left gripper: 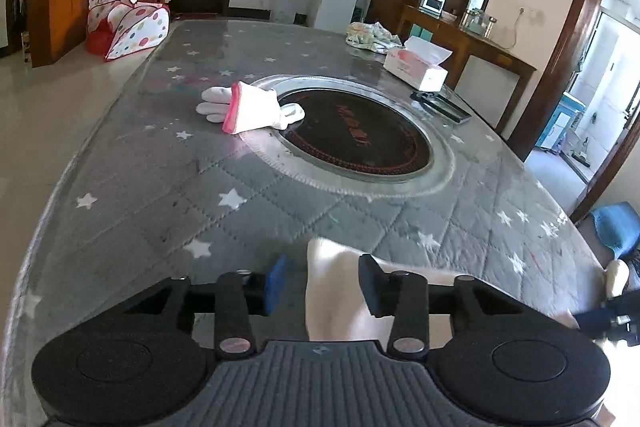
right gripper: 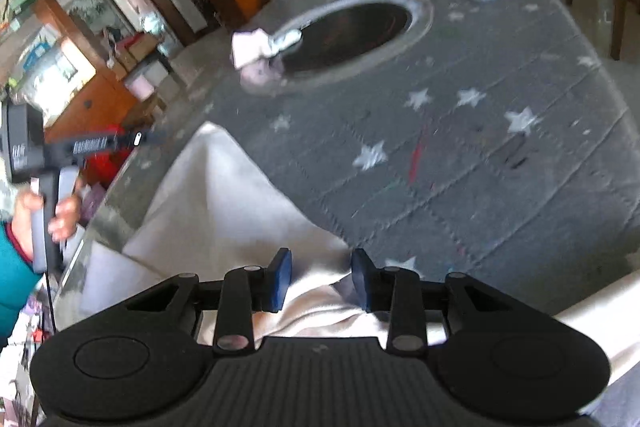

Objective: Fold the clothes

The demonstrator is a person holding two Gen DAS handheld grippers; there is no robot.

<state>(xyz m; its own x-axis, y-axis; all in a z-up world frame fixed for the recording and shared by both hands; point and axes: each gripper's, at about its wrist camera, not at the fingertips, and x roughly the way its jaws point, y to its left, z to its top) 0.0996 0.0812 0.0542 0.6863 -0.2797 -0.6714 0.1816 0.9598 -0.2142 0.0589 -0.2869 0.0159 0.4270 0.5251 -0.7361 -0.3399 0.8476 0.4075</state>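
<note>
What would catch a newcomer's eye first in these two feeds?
Probably the cream cloth spread over the near edge of the grey star-quilted table, lying between the parted pads of both the left claw and the right claw. Next, the round dark hotplate sunk in the table's middle, with a small folded white-and-pink garment on its left rim.

red print on cooktop (left gripper: 354, 135), too blurred to read

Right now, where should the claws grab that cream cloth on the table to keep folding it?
Judging by its pose, take the cream cloth by its near hem at the table edge, coming down from above. The right claw, open, already straddles a raised fold; the far corner lies flat.
</note>
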